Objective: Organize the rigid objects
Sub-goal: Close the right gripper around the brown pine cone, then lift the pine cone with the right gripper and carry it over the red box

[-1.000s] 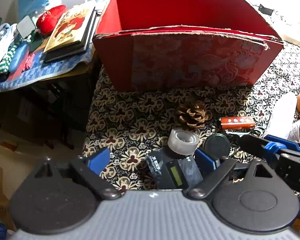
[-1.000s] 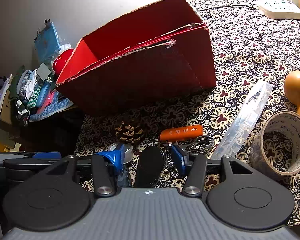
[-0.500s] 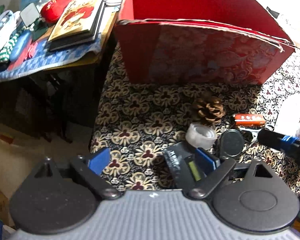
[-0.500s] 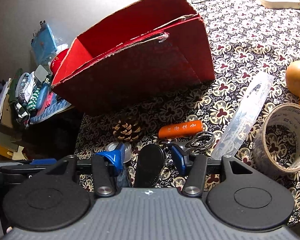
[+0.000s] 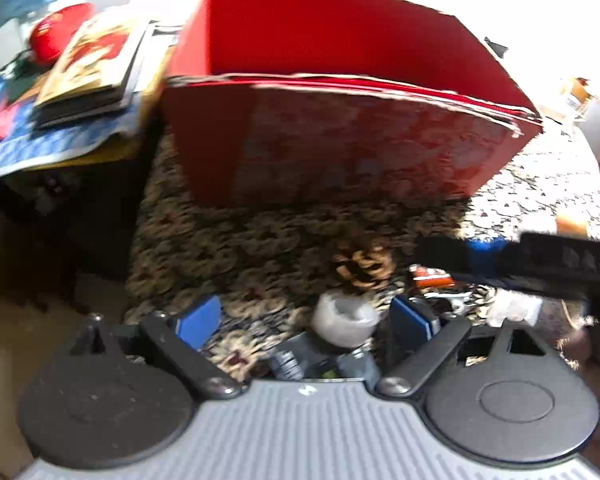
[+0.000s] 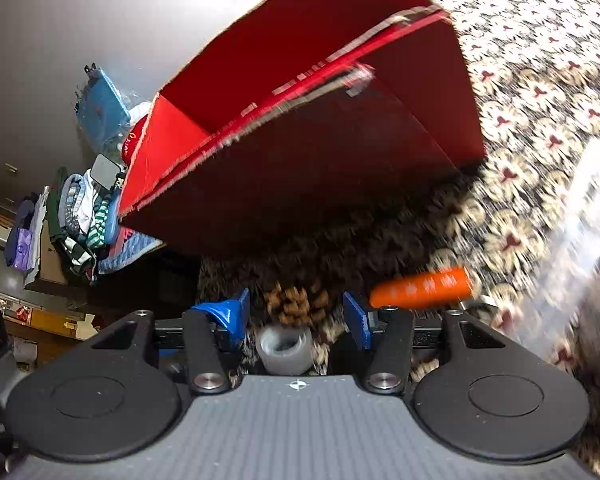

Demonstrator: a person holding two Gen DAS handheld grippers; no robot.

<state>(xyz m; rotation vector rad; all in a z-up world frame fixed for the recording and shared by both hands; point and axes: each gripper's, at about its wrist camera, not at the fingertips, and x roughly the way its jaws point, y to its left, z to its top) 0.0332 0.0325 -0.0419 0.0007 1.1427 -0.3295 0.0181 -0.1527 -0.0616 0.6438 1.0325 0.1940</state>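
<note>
A red cardboard box [image 5: 340, 140] stands open-topped on the flowered tablecloth [image 5: 220, 248], and it fills the back of the right wrist view as the red box [image 6: 300, 160]. In front of it lie a pinecone [image 5: 362, 266], a small clear tape roll [image 5: 344, 318], a black device [image 5: 300, 360] and an orange case [image 5: 432, 280]. My left gripper [image 5: 304, 322] is open, with the tape roll and device between its fingers. My right gripper [image 6: 292, 316] is open over the pinecone [image 6: 296, 300] and tape roll [image 6: 286, 350]; the orange case [image 6: 420, 286] lies just right of it. Both views are motion-blurred.
A side table to the left holds books [image 5: 92, 64] and a red pouch [image 5: 56, 36]; folded clothes [image 6: 80, 208] are piled beyond it. A clear plastic tube [image 6: 580, 232] lies right of the orange case. The right gripper's body [image 5: 520, 264] crosses the left wrist view.
Both grippers have moved forward toward the red box. The right gripper has swung left, so the pinecone and tape roll now sit between its fingers; the black disc seen there earlier is out of view.
</note>
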